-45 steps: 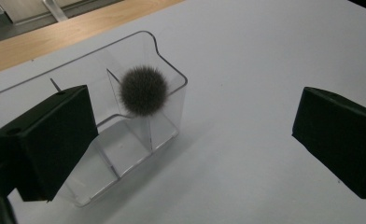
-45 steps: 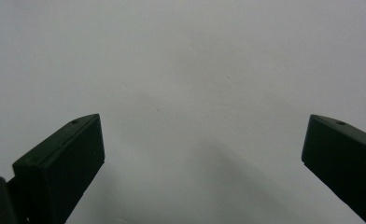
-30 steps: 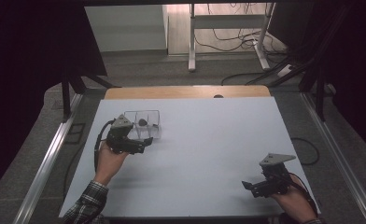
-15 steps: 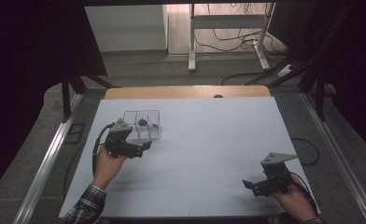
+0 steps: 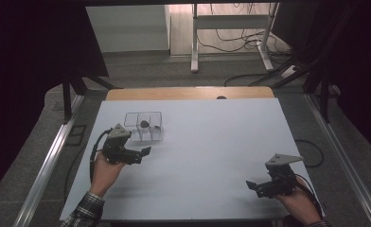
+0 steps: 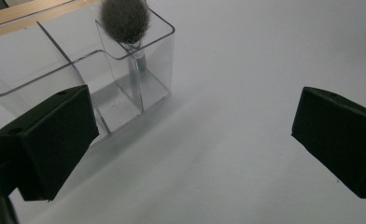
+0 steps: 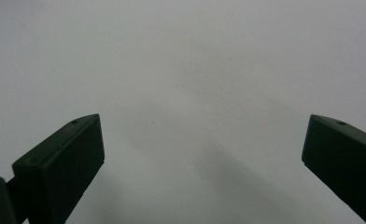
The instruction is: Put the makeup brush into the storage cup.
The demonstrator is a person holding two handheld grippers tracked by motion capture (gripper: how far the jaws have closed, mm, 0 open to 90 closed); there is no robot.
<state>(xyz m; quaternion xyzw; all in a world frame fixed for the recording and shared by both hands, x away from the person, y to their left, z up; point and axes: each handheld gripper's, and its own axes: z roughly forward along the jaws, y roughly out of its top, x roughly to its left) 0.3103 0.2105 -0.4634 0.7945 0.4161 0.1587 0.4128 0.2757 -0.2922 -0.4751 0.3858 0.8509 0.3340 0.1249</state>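
the white table (image 5: 207, 142) took up most of the high view, with a strip of bare wood at its far edge. on its left half, toward the far side, stood a clear plastic organiser (image 5: 143, 126) divided into compartments. just in front of it and slightly to its left, the left gripper (image 5: 143, 152) was held low over the table, its jaws spread wide with nothing between them; in the left gripper view (image 6: 190, 140) the organiser sat near the left jaw, apart from it. the right gripper (image 5: 252, 185) was well apart from all this, near the table's front right corner, its jaws likewise wide apart and empty over bare white surface (image 7: 195, 154). smallest, a brush with a fluffy grey head (image 6: 125, 18) stood upright in the organiser's end compartment.
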